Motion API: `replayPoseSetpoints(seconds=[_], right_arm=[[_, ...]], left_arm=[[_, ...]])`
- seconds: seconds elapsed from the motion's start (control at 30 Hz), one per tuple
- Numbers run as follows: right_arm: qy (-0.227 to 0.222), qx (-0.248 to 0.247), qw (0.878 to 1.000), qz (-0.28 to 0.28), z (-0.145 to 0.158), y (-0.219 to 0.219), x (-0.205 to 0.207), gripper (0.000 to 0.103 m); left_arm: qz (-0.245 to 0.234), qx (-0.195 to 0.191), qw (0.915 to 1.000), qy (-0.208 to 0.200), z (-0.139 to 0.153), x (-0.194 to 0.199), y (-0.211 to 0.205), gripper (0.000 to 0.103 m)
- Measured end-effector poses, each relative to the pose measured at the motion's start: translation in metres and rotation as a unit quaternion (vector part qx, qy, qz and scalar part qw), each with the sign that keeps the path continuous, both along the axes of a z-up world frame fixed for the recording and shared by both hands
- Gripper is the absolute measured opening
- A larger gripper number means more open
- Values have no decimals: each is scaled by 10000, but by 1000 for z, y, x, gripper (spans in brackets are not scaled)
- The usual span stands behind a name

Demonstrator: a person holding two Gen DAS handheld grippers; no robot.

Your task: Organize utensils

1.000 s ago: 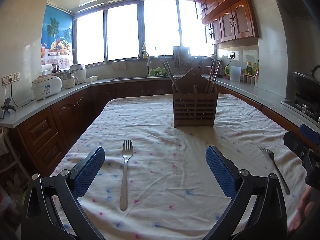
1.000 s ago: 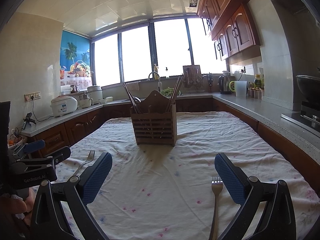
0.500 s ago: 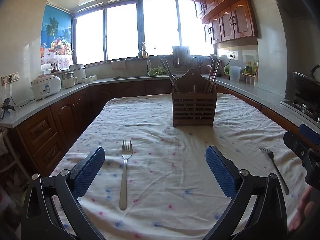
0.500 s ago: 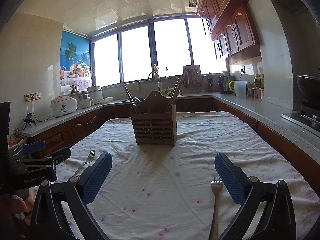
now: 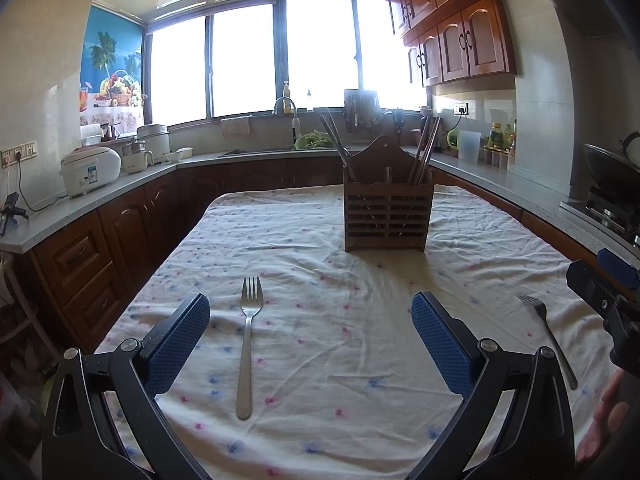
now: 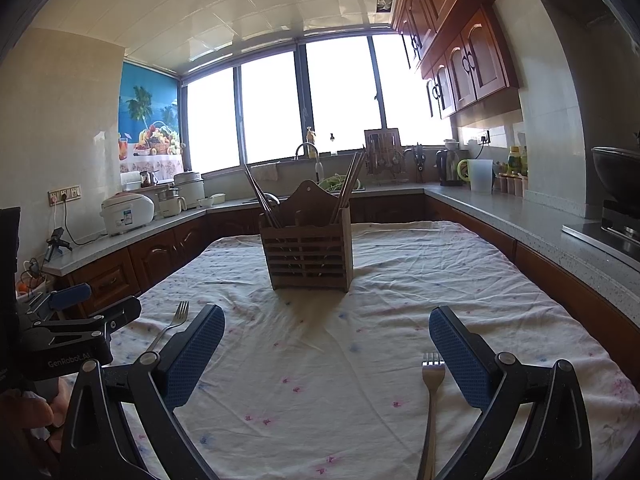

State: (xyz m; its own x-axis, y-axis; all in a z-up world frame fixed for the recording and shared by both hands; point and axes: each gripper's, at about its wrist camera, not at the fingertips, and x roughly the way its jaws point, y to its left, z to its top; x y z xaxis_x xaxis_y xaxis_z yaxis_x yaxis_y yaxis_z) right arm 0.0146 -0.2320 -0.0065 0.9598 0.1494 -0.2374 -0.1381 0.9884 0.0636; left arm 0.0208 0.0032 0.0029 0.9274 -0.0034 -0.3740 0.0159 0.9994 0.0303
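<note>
"GenRobot.AI" is printed on the left tool (image 6: 76, 344); both it and the right tool (image 6: 326, 354) are spread wide and hold nothing. On the tabletop's flowered cloth (image 5: 360, 280), one fork (image 5: 247, 340) lies between the left tool's fingers, another fork (image 6: 431, 404) lies beside the right tool's right finger, and a wooden utensil holder (image 5: 387, 212) with chopsticks stands farther back. Wood cabinets (image 5: 460, 40) and a bright window (image 5: 280, 56) ring the kitchen.

Desk (image 5: 480, 232): you've got a wrinkly white floral cloth over the whole top.
Holder (image 5: 388, 216): wooden, standing upright at the far middle.
Left fork (image 5: 247, 344): flat on your cloth, tines pointing away.
Right fork (image 6: 431, 400): flat too, well apart from the left one.
</note>
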Motion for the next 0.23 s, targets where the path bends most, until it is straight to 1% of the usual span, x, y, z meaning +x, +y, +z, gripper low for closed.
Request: replayPoseSetpoints(seconds=[0.23], right_arm=[[108,40,9999,2,-3,-3,7,103]], left_arm=[[-63,-44,9999,66,-2,5,-1,103]])
